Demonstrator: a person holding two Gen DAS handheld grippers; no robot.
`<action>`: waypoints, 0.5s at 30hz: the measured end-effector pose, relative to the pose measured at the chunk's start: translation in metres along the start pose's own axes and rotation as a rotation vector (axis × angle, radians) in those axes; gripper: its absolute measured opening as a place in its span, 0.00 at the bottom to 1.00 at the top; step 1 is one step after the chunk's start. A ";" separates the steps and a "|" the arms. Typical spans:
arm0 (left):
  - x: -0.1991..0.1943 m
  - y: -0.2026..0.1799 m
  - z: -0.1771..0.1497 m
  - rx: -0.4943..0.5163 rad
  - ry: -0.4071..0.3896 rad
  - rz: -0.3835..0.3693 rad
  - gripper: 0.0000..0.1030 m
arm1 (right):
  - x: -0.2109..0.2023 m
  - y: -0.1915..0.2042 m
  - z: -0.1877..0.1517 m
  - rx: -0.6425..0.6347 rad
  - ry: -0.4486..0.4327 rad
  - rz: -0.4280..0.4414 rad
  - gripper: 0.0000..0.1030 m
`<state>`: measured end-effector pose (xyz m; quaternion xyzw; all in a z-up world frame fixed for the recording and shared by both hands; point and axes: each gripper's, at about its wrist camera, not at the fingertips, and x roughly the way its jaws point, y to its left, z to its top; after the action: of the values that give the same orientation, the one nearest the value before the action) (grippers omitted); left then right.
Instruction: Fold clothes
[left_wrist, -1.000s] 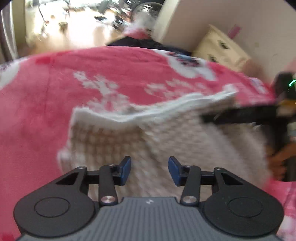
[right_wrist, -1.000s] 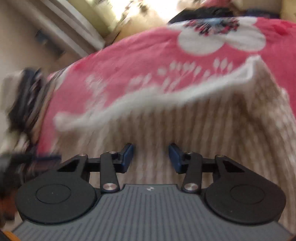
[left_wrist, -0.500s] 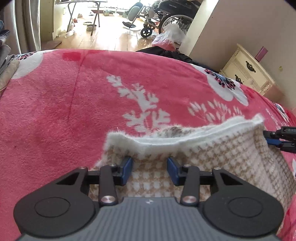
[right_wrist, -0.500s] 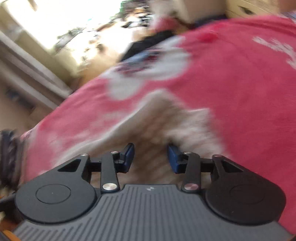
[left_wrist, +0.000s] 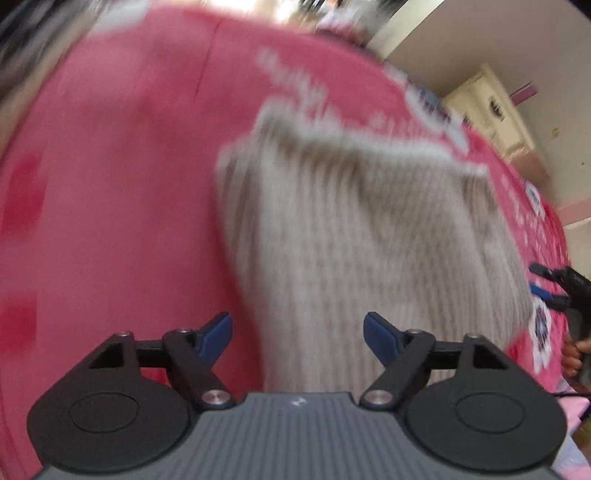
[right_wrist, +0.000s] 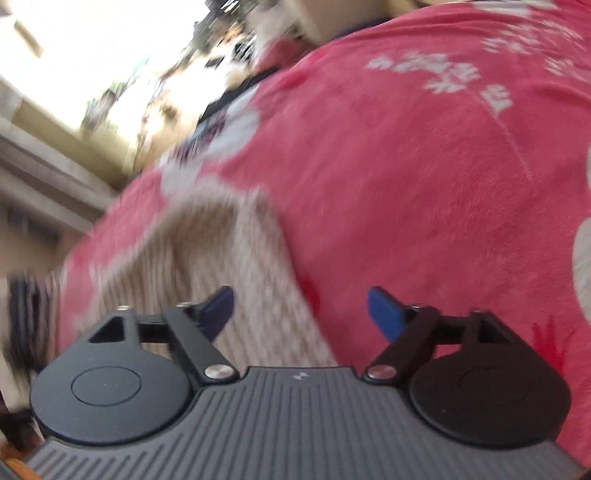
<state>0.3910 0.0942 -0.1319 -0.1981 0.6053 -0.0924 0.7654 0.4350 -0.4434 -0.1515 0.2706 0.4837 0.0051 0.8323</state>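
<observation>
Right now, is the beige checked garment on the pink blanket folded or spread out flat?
Folded, apparently: the beige checked garment lies as a compact block on the pink blanket, white fleece lining along its far edge. Blur hides the layers.

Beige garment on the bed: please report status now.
Left gripper and right gripper: jaws just opened, nothing between them. Beige garment lies released on pink blanket. Nothing in the way.

I see the beige-and-white checked garment (left_wrist: 369, 236) lying folded at the centre of the left wrist frame, its fluffy white edge toward the top; in the right wrist frame it (right_wrist: 207, 258) sits lower left; both views blurred.
</observation>
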 end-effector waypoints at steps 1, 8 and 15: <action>0.002 0.003 -0.012 -0.013 0.031 -0.009 0.77 | 0.003 0.001 -0.004 -0.025 0.025 -0.001 0.79; 0.014 0.006 -0.054 0.032 -0.017 -0.043 0.21 | 0.000 0.010 -0.038 -0.133 0.055 -0.065 0.13; 0.015 0.018 -0.065 0.144 -0.117 -0.050 0.27 | 0.000 -0.036 -0.077 -0.033 -0.049 -0.104 0.16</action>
<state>0.3300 0.0925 -0.1654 -0.1629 0.5463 -0.1431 0.8090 0.3636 -0.4403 -0.1972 0.2314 0.4762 -0.0367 0.8475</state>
